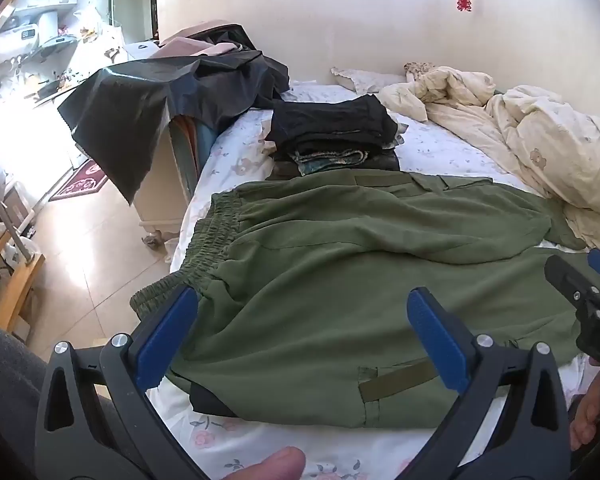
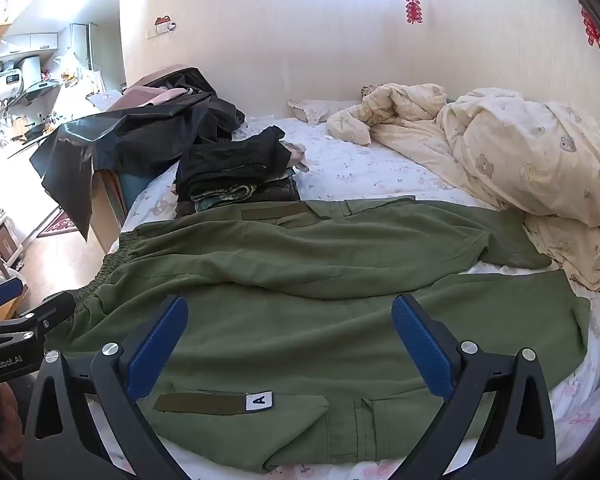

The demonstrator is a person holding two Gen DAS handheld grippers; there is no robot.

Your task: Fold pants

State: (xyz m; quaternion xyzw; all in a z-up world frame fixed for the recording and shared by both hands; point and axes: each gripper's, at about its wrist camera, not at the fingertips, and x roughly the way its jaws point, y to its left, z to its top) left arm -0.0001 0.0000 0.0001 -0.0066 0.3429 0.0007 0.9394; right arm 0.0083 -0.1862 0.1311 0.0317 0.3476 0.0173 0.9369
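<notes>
Both grippers, left gripper [image 1: 302,336] and right gripper [image 2: 290,338], hover with fingers wide over green pants [image 2: 320,300]; best pinch the lower-frame edge cleanly.

Pants [image 2: 300,300] on bed [image 2: 360,168], folded stack [image 2: 232,168] behind (quilt [image 2: 540,168] right).

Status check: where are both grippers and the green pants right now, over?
Left gripper open, right gripper open, both empty above the near leg. Green pants spread flat on the bed, unfolded. Stack of dark clothes touching the far edge.
</notes>
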